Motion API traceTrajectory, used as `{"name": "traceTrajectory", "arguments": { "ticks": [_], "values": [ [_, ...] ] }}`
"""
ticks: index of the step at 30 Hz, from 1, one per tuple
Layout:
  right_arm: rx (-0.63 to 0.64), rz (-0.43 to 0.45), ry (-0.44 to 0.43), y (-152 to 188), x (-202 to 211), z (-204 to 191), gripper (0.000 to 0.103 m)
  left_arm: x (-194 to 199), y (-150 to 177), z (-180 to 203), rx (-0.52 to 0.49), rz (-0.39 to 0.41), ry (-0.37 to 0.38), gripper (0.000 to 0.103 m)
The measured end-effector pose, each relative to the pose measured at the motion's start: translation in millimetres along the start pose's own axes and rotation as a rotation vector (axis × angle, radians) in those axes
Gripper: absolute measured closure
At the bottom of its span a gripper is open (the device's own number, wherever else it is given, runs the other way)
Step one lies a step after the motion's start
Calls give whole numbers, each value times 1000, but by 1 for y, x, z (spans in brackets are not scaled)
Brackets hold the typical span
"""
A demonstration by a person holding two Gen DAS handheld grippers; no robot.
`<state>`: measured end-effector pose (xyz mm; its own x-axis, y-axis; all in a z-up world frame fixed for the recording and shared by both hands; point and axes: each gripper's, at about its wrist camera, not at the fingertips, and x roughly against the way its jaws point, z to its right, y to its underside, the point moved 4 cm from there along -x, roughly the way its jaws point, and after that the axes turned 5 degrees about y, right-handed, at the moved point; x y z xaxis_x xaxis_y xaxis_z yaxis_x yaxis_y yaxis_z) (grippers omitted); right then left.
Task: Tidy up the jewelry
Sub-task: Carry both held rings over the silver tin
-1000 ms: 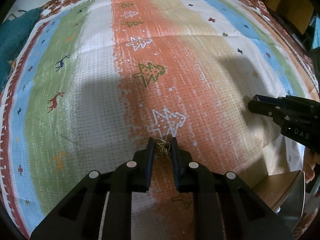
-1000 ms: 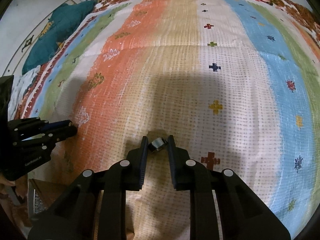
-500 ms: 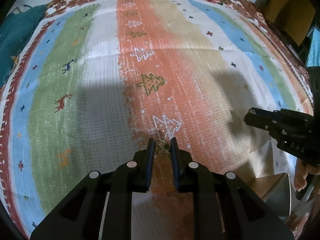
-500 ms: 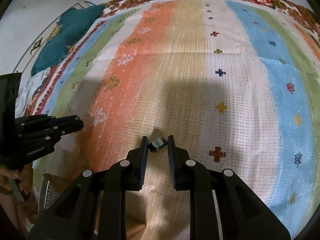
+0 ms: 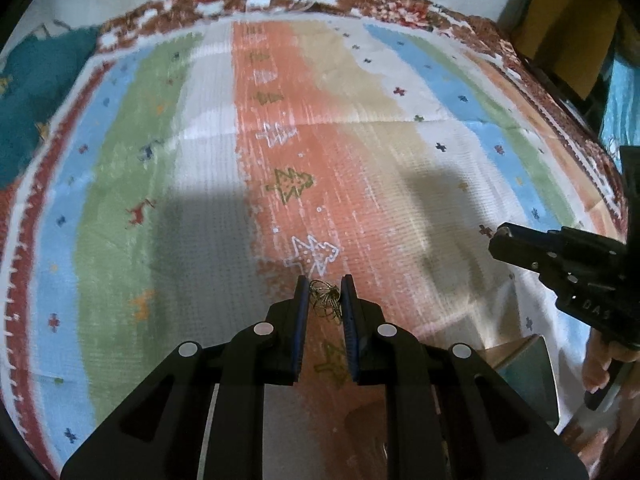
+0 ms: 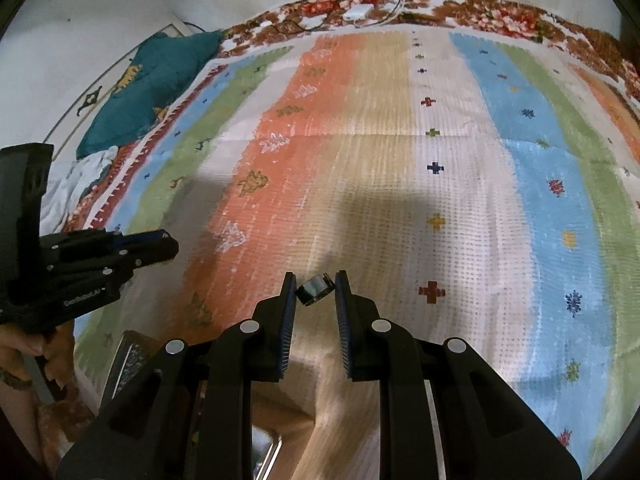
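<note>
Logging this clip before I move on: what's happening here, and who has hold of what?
A person holds a gripper in each hand above a striped bedspread. The left gripper pinches a small tangle of gold chain between its fingertips. The right gripper grips a small dark ring. Both pieces are lifted clear of the cloth. A box sits at the near edge between the grippers; what it holds cannot be made out.

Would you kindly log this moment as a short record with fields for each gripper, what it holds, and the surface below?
left gripper: shut on thin gold chain, bunched between the jaws
right gripper: shut on dark ring, tilted
surface: striped patterned cloth
near edge: part of a box, contents not visible
</note>
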<state>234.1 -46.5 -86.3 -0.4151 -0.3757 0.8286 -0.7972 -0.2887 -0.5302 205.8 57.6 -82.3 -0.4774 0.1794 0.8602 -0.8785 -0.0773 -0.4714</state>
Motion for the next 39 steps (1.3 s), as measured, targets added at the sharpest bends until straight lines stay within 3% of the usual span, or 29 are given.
{"name": "traceTrajectory", "arguments": {
  "ticks": [18, 39],
  "values": [
    [109, 134, -5, 20, 51, -24, 83, 44, 12, 27, -33, 145, 36, 87],
    [145, 215, -43, 43, 85, -40, 83, 80, 39, 46, -58, 236, 68, 87]
  ]
}}
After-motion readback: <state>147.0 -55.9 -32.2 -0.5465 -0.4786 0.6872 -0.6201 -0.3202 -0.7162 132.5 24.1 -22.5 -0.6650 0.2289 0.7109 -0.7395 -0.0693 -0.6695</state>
